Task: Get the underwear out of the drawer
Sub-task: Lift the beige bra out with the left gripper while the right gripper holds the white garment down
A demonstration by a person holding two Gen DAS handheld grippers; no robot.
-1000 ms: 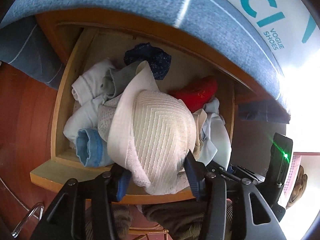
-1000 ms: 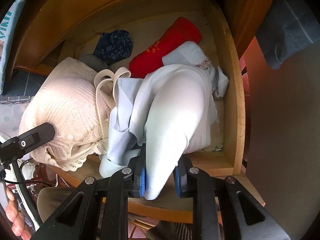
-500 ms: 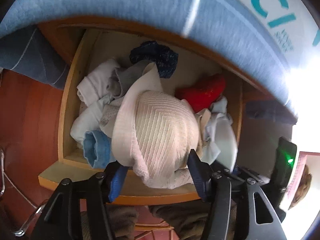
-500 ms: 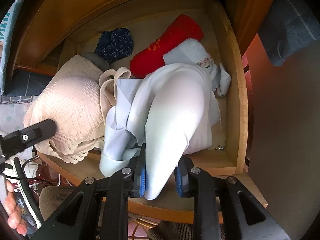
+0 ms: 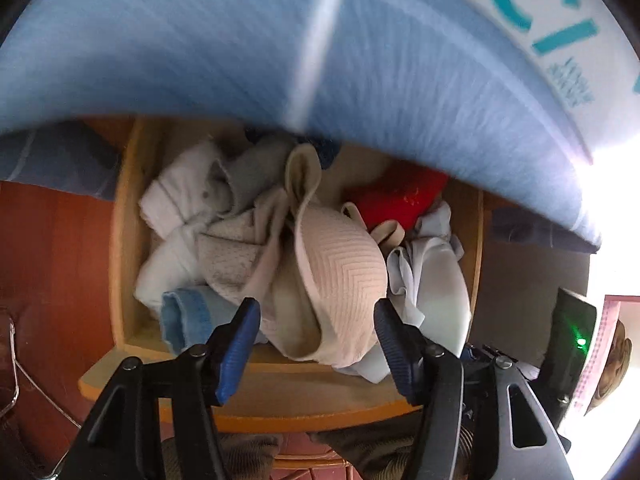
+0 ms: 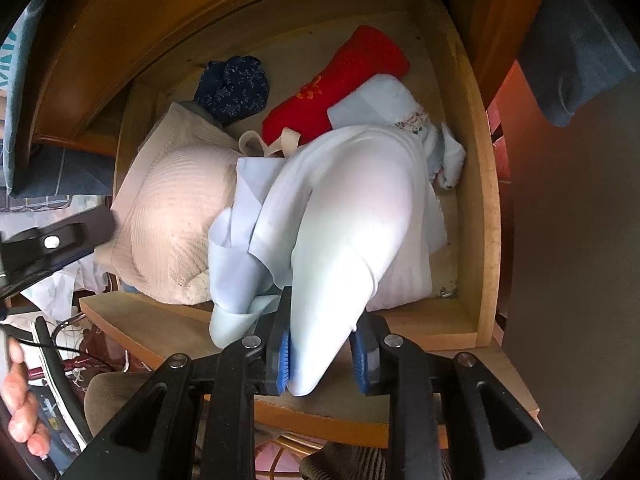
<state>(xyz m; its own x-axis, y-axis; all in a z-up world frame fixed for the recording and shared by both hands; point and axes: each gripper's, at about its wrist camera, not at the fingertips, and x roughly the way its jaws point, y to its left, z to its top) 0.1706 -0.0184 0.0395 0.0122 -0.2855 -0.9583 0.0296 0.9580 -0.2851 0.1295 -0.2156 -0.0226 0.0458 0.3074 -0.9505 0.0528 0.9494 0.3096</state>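
The pale blue smooth-fabric underwear (image 6: 344, 216) runs lengthwise from the back right of the open light wooden drawer (image 6: 486, 208) toward the camera, tapering to a narrow end that points at the drawer's front edge and sits pinched between the blue-padded fingers of the right hand-held gripper (image 6: 322, 354), whose jaws stand narrow and clamped on the cloth. That gripper faces into the drawer from just over its front board, looking down and forward along the garment. Beside it on the left lies the cream ribbed underwear with a chevron-knit cup shape (image 5: 340, 276), its long axis running from the drawer's middle toward the front, with a beige strap loop rising at its far end and its rounded bulk hanging over the front board. The left hand-held gripper (image 5: 316, 344) is held low before the drawer front, aimed inward; its jaws stand wide on either side of the cream garment's near end, and whether the pads touch the cloth cannot be told. Behind these lie a red rolled cloth with orange stitching (image 6: 340, 84), a dark navy speckled bundle (image 6: 234, 88), white and grey rolled socks (image 5: 188, 196) and a light blue rolled cuff (image 5: 186, 316). A blue quilted mattress edge (image 5: 280, 52) overhangs the drawer.
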